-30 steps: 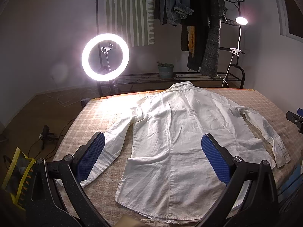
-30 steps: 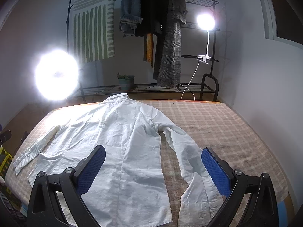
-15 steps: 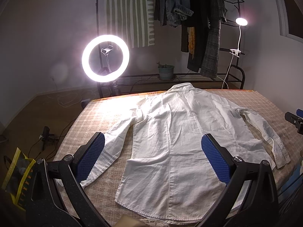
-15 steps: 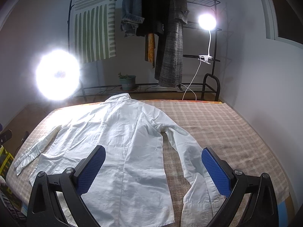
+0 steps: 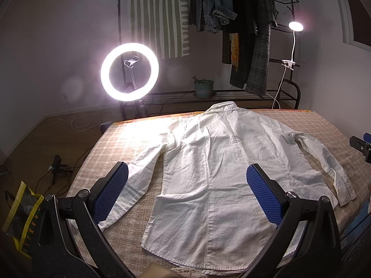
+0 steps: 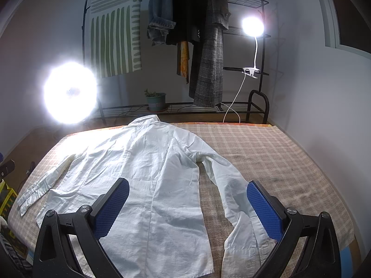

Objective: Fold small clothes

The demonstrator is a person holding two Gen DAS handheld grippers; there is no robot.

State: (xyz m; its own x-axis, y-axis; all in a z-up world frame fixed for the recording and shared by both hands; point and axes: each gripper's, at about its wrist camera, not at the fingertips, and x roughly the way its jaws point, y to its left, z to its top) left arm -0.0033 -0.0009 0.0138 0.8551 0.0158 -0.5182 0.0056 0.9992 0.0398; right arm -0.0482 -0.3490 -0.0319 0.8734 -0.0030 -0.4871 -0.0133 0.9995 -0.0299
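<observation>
A white long-sleeved shirt [image 5: 218, 159] lies flat, back up, on the checked cloth-covered table [image 5: 116, 139], collar at the far edge, both sleeves spread down along its sides. My left gripper [image 5: 186, 185] is open and empty, above the shirt's lower left part, near the left sleeve [image 5: 136, 176]. In the right wrist view the shirt [image 6: 148, 169] fills the left and middle. My right gripper [image 6: 185, 199] is open and empty above the hem, its right pad over the right sleeve [image 6: 234, 190]. The right gripper's tip shows in the left view at the right edge [image 5: 361, 144].
A lit ring light [image 5: 129, 71] stands beyond the table's far left corner. A clothes rack with hanging coats [image 5: 250, 34], a potted plant [image 5: 203, 87] and a clip lamp [image 5: 295, 26] stand behind. A yellow bag [image 5: 20, 213] lies on the floor at left.
Both grippers have drifted very slightly; the right view has pulled back a little from the shirt. The shirt has not moved.
</observation>
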